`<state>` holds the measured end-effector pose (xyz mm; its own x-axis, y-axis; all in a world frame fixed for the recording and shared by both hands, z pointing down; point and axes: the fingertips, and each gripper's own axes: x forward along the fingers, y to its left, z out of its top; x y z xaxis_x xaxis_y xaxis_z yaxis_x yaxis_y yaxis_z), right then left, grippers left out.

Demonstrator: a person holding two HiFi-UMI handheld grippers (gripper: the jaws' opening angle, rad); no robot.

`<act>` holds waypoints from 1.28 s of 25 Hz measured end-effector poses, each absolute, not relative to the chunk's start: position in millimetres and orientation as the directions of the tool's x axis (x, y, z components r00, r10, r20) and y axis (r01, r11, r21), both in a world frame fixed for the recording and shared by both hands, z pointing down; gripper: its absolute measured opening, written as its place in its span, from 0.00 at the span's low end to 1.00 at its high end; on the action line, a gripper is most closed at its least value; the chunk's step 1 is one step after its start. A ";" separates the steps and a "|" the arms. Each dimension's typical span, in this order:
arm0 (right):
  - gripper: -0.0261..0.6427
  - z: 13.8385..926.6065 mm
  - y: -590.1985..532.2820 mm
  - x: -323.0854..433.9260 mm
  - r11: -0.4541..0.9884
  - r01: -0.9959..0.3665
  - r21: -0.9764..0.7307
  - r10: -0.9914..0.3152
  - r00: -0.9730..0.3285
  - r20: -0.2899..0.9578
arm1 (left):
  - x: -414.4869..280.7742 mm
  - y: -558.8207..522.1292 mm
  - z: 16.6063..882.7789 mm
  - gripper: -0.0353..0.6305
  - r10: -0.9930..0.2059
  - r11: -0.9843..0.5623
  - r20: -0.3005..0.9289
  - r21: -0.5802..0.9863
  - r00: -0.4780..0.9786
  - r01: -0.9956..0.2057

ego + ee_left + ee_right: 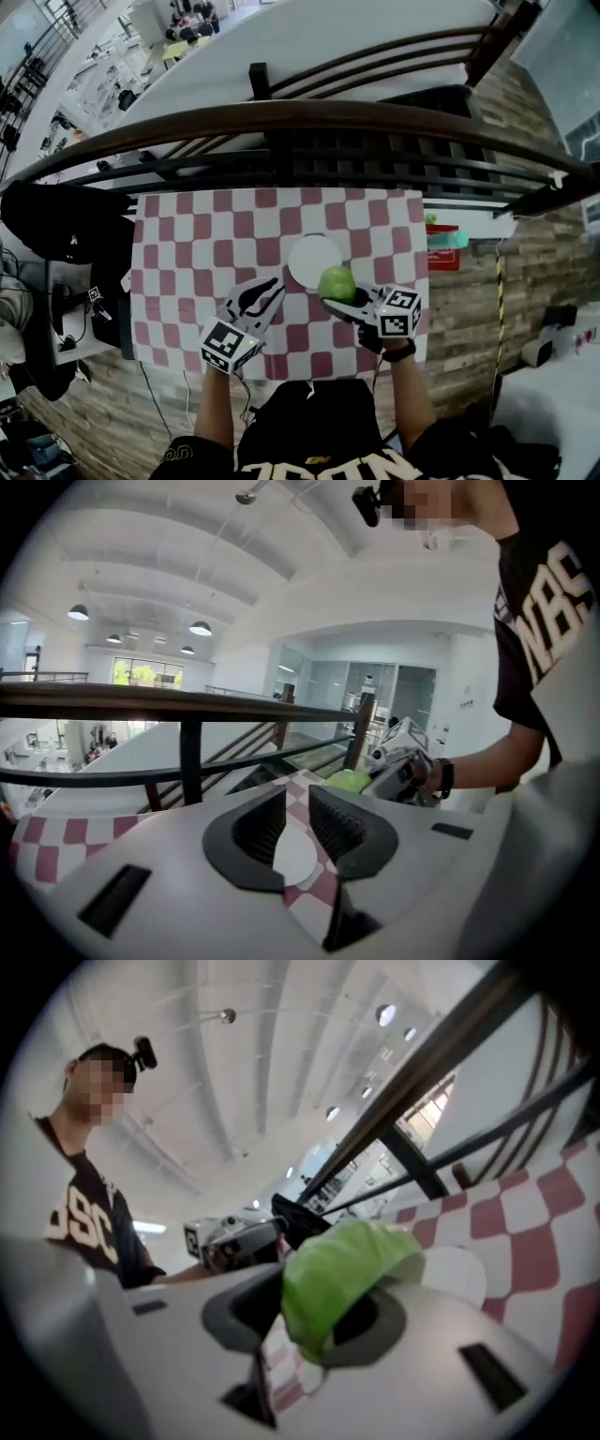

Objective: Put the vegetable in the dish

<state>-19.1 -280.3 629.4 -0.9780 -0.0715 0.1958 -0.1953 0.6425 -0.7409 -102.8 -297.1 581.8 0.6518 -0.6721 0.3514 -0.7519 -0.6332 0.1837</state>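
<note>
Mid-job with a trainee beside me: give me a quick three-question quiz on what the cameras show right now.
1. True or false: the right gripper is closed on the green vegetable.
2. The cloth under the white dish is: A plain blue, B red-and-white checked, C green striped.
3. Which gripper has nothing between its jaws?

Key: 1 true. 2 B. 3 the left gripper.
</note>
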 end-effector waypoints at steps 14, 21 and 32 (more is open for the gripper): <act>0.24 636.0 -289.8 -52.4 0.433 0.331 -0.839 0.087 -0.941 -0.326 | -28.4 -287.7 671.9 0.91 -0.155 -0.935 0.623 0.157 0.766 -0.317; 0.24 644.6 -285.5 -62.9 0.401 0.353 -0.845 0.154 -0.936 -0.318 | -24.7 -294.2 694.0 0.88 -0.149 -0.956 0.652 0.099 0.743 -0.278; 0.29 687.4 -293.0 -40.1 0.405 0.108 -0.908 0.173 -0.984 -0.040 | -21.4 -303.8 725.5 0.82 -0.071 -0.880 0.720 0.281 0.691 -0.384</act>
